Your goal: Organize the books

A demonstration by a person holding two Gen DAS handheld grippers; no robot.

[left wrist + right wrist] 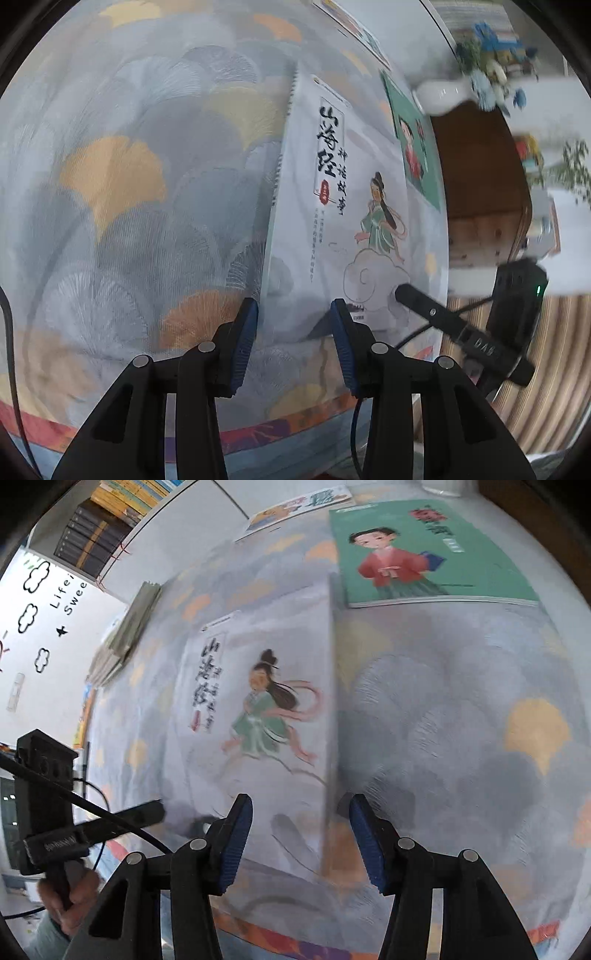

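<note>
A white book [332, 221] with black brush lettering and a green-robed figure lies flat on the leaf-patterned tablecloth [129, 184]. My left gripper [293, 306] hangs open above its near left corner, with the book's left edge running between the blue pads. In the right wrist view the same white book [258, 709] lies ahead. My right gripper [300, 801] is open over its near right edge and holds nothing. A green book [424, 550] showing a red-robed child lies flat beyond it. One finger [424, 306] of the right gripper rests over the white book's near right corner.
A third book [299, 506] lies at the table's far edge, and a stack of papers [129, 627] sits at the left. A white vase [443, 96] with flowers stands on a wooden cabinet [480, 177]. A hand [74, 897] holds the left gripper. The tablecloth's coloured border [258, 435] marks the near edge.
</note>
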